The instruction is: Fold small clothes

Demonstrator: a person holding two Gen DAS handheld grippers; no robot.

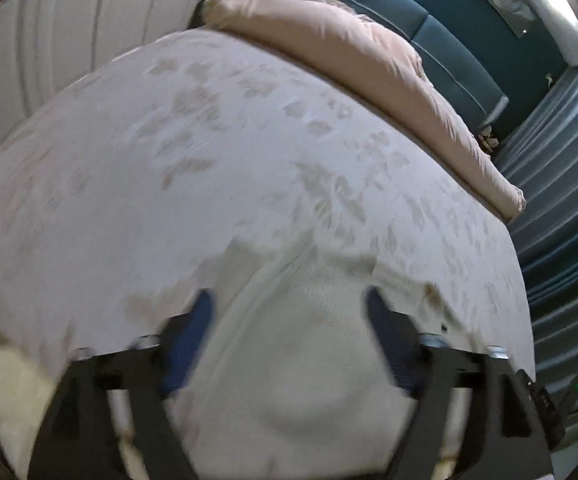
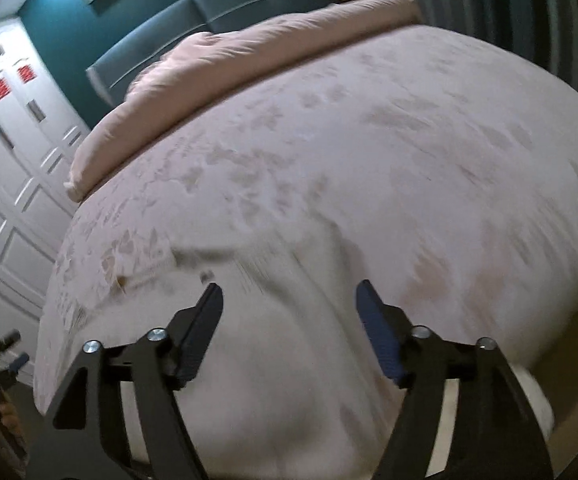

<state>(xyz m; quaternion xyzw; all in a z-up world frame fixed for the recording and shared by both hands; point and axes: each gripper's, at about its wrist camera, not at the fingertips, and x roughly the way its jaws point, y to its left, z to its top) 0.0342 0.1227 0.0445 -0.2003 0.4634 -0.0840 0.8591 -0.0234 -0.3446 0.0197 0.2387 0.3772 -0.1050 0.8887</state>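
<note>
A small cream-white garment (image 1: 301, 320) lies flat on the bed near its front edge; both views are motion-blurred. My left gripper (image 1: 289, 304) is open, its jaws wide apart above the garment, holding nothing. In the right wrist view the same garment (image 2: 265, 292) spreads out between and ahead of the fingers. My right gripper (image 2: 289, 300) is open and empty, hovering over the garment. The garment's near edge is hidden under the grippers.
The bed has a pale floral cover (image 1: 209, 140). A pink folded duvet (image 1: 369, 64) lies along its far side against a teal headboard (image 2: 229, 12). White wardrobe doors (image 2: 9, 168) stand on one side and grey curtains (image 1: 561, 160) on the other.
</note>
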